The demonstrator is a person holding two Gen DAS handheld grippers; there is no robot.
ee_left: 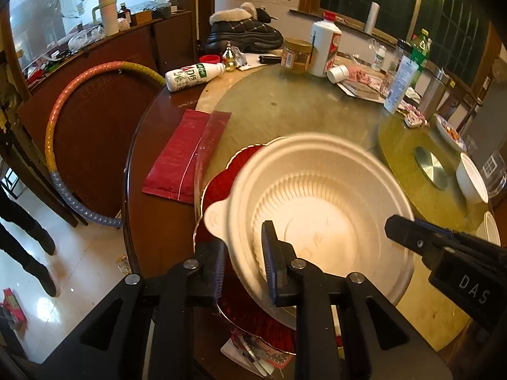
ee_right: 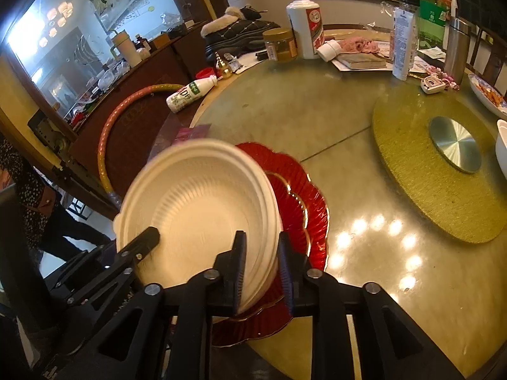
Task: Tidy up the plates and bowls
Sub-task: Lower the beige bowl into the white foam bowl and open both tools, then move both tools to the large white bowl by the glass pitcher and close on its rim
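Note:
A cream disposable bowl point(ee_left: 320, 209) with ribbed walls is held over a red scalloped plate point(ee_left: 221, 186) with a gold rim, at the near edge of the round table. My left gripper point(ee_left: 242, 256) is shut on the bowl's near left rim, beside its small tab. My right gripper point(ee_right: 261, 272) is shut on the bowl point(ee_right: 196, 209) at its right rim; its finger also shows in the left wrist view point(ee_left: 408, 232). The bowl looks tilted and slightly blurred. The red plate point(ee_right: 301, 202) lies under it.
A gold turntable mat point(ee_right: 421, 171) with a metal disc lies to the right. White bowls point(ee_left: 472, 180) stand at the far right. A red packet point(ee_left: 187, 155), a lying milk bottle point(ee_left: 193, 76), jars, bottles and a shoe crowd the table's far side.

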